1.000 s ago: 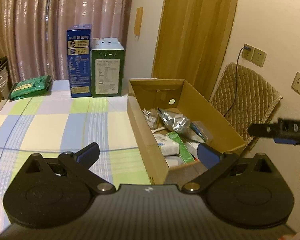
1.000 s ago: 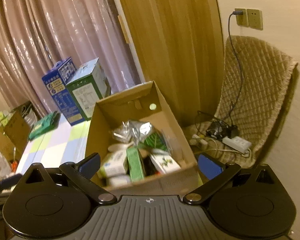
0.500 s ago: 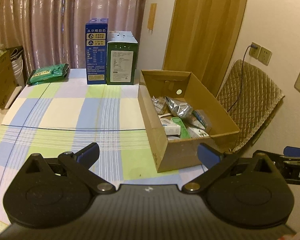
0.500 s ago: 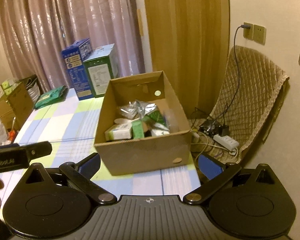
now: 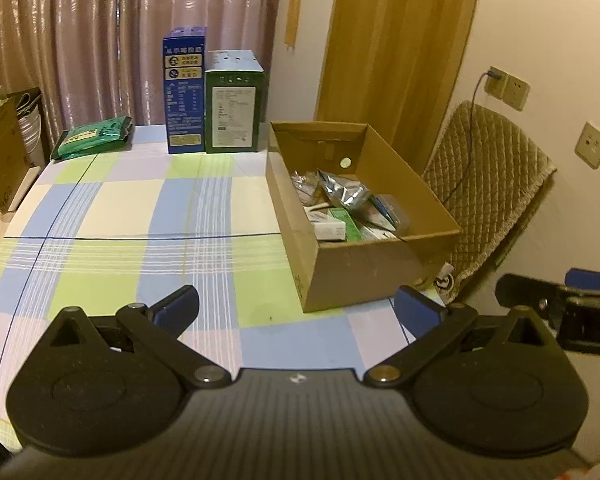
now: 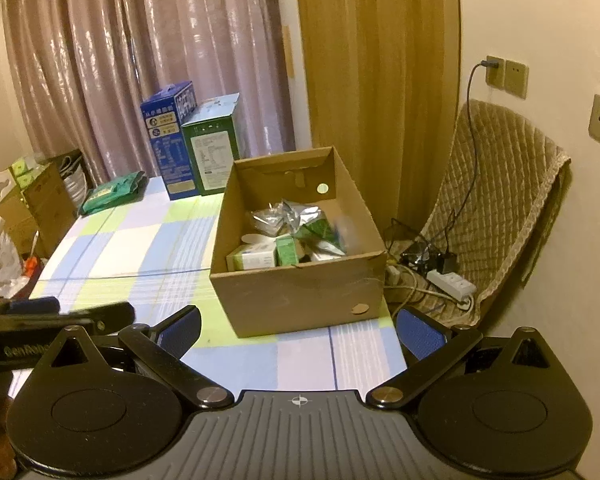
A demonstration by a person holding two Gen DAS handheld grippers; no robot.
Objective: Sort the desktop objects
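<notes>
A brown cardboard box (image 5: 364, 268) (image 6: 300, 292) sits at the table's right edge. It holds a silver foil pouch (image 5: 342, 192) (image 6: 288, 216), green and white small boxes (image 5: 334, 226) (image 6: 268, 254) and other packets. My left gripper (image 5: 296, 312) is open and empty, above the near table, left of the box. My right gripper (image 6: 298, 330) is open and empty, in front of the box's near wall. Each gripper shows at the edge of the other's view.
A blue carton (image 5: 184, 94) (image 6: 168, 136), a green carton (image 5: 234, 106) (image 6: 214, 148) and a green packet (image 5: 94, 136) (image 6: 114, 192) stand at the table's far end. A quilted chair (image 5: 488, 192) (image 6: 500, 208) with a power strip (image 6: 452, 282) is right of the table. Boxes (image 6: 40, 204) stand at left.
Both grippers have drawn back from the box toward the table's near edge, so the box looks smaller and farther. Both stayed open and empty.
</notes>
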